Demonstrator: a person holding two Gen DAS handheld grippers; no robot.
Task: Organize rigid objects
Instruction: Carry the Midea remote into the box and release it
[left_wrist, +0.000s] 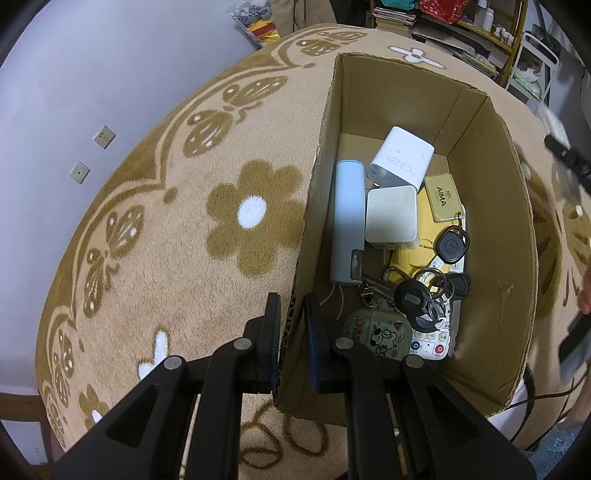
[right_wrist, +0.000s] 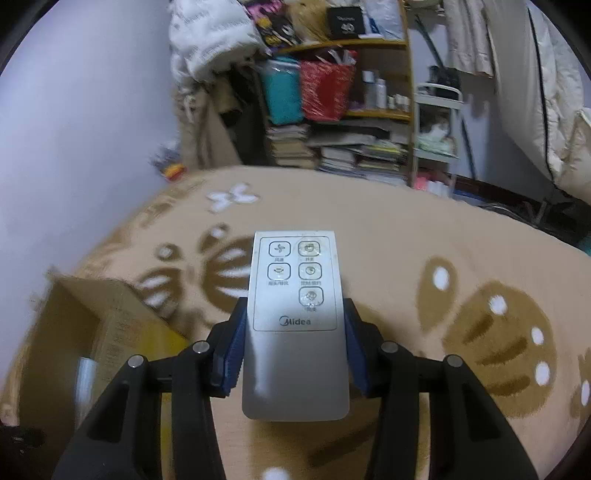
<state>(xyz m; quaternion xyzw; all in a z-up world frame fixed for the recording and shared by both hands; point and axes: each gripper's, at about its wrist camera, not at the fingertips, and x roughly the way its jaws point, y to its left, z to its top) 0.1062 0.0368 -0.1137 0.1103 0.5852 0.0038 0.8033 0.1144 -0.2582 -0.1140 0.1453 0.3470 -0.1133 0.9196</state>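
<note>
The left tongs (left_wrist: 291, 332) pinch the box (left_wrist: 517, 258) wall, steadying it, while the right tongs (right_wrist: 293, 354) grip the remote (right_wrist: 295, 332) by its sides, likely bound for the box.

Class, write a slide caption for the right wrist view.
Right tool grips a silver Midea remote above the floral blanket.

Left wrist steeply down into cardboard box (left_wrist: 491, 258); right shallower, sharing it

A lived-in home room is shown; a flower-patterned blanket (right_wrist: 406, 236) is spread near. Far off, crammed shelves (right_wrist: 369, 110) and hung clothes (right_wrist: 469, 33) are seen.
</note>
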